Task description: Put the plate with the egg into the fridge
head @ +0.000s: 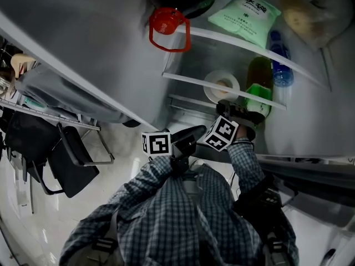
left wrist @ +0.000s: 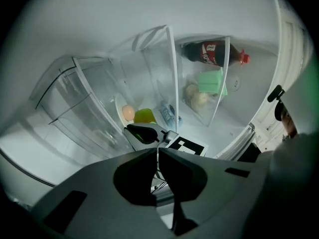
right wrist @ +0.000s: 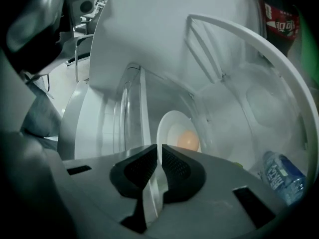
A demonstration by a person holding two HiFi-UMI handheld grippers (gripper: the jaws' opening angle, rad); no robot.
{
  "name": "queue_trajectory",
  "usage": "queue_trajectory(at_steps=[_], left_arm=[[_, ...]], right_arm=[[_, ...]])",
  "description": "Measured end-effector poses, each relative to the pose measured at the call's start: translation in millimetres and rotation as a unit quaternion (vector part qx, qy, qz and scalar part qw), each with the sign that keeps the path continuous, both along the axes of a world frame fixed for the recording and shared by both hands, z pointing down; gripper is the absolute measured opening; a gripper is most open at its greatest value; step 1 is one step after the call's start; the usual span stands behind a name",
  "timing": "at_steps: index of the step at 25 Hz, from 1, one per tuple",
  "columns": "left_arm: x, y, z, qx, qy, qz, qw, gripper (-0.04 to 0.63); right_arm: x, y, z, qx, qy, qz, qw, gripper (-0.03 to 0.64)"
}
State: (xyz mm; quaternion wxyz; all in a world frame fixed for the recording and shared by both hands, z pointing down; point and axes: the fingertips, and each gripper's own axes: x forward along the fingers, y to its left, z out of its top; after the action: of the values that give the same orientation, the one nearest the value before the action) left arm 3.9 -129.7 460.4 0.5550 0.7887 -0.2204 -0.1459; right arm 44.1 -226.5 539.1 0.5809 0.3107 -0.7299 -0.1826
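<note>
- an indoor room with an open fridge (head: 310, 121); whether it is a home kitchen or a workplace pantry cannot be told.
- straight ahead of the right gripper (right wrist: 160, 148), clear shelves (head: 186, 80) carry food and drink, as in a fridge in daily use: a plate (right wrist: 169, 126) with an egg (right wrist: 188, 140), a water bottle (right wrist: 281, 177) to that gripper's right, and a cola bottle (left wrist: 207, 53) and a green packet (head: 244, 16) farther in.
- off to the left of the left gripper (head: 189, 133), outside the fridge, are a glossy pale floor (head: 130, 148), a black chair (head: 75, 159) with a metal frame, and a wire rack (head: 50, 118).
</note>
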Motion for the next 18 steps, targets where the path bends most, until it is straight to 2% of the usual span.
queue_trajectory(at_steps=[7, 11, 18], left_arm=[[-3, 1, 0, 0.002, -0.002, -0.001, 1.0000, 0.018], [-2, 1, 0, 0.004, -0.003, 0.001, 1.0000, 0.018], [3, 3, -6, 0.019, -0.004, 0.013, 0.9997, 0.018]], right_arm=[[-4, 0, -2, -0.011, -0.048, 0.019, 0.999, 0.029], [-5, 0, -7, -0.001, -0.073, 0.028, 0.997, 0.029], [-7, 5, -31, 0.020, -0.174, 0.049, 0.983, 0.029]])
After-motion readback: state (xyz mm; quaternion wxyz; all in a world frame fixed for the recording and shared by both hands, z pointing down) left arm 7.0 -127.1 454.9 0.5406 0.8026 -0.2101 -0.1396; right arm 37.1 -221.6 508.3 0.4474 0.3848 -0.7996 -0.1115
